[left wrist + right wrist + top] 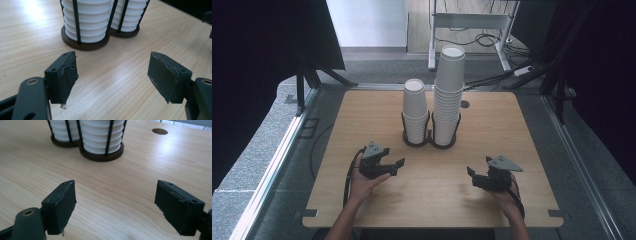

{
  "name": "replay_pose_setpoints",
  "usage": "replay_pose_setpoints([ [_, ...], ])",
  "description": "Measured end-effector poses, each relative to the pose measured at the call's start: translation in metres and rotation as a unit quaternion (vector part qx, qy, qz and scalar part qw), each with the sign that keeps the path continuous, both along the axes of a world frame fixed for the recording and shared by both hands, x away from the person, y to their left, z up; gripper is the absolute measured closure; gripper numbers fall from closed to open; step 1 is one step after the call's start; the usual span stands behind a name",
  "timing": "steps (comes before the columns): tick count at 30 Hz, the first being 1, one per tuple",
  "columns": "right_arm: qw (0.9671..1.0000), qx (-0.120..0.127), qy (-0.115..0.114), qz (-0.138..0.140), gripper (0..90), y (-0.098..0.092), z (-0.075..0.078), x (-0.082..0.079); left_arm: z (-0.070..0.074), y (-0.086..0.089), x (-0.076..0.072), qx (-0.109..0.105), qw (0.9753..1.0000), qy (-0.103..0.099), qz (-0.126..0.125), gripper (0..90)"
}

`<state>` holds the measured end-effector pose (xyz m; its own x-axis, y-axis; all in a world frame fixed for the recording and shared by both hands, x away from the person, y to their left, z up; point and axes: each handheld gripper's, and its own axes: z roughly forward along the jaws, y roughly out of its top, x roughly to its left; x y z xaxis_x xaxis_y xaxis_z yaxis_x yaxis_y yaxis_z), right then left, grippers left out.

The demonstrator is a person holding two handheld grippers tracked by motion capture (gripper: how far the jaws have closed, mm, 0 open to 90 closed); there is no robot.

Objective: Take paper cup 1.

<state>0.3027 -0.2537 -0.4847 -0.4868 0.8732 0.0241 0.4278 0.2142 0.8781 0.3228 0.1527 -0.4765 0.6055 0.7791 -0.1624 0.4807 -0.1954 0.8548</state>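
Two stacks of white paper cups stand in a black wire double holder (429, 141) at the table's middle: a shorter stack (415, 111) on the left and a taller stack (448, 95) on the right. My left gripper (393, 159) rests low over the wood in front of the holder, to its left, jaws wide apart and empty. My right gripper (478, 174) sits to the front right, also open with nothing between its jaws. The left gripper view shows the shorter stack (87, 20) ahead of the gripper (112, 78). The right gripper view shows the taller stack (101, 135) ahead of that gripper (115, 205).
The wooden table (362, 125) has a round cable hole (465, 104) behind the taller stack. Beyond the far edge stand a white desk frame (472, 22) and loose cables (522, 70) on grey carpet. Dark curtains hang at both sides.
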Motion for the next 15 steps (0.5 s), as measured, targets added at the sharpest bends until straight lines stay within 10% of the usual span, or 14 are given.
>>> replay_pose_setpoints([
  [2,0.9995,0.030,-0.001,-0.009,18.9,-0.007,0.004,0.001,0.000,-0.001,0.000,0.010,0.9999,-0.001,0.001,24.0],
  [15,0.9993,0.032,-0.018,0.000,21.0,-0.008,0.013,0.007,0.001,0.011,-0.013,0.010,0.9999,0.010,0.000,22.4],
])
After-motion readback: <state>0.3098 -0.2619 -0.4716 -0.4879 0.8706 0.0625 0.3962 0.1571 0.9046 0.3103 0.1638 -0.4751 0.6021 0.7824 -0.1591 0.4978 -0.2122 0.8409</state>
